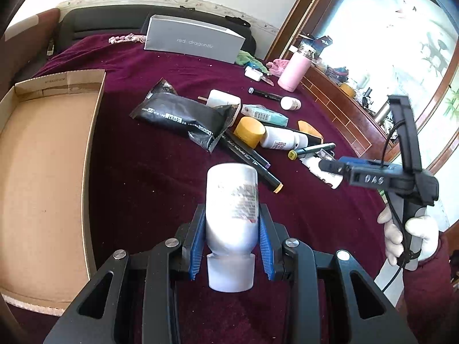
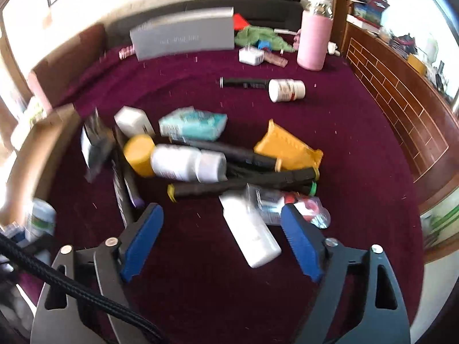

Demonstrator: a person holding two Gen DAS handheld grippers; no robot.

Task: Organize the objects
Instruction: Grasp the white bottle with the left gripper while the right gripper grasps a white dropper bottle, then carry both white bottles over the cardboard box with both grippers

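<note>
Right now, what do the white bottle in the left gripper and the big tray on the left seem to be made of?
White bottle: probably plastic, smooth with a slight sheen, printed label, molded cap; held by the left gripper.
Tray: corrugated cardboard, matte brown, with folded flaps and raw cut edges visible.

A deep maroon bedspread [image 1: 160,172] carries a white bottle [image 1: 231,200] with a grey printed label between blue gripper pads [image 1: 197,246], a glossy black packet [image 1: 183,116] with white lettering, a yellow-capped jar [image 1: 249,131], a pale pink flask [image 1: 294,70], a grey box [image 1: 195,40] and a plain brown cardboard tray [image 1: 43,172].
</note>
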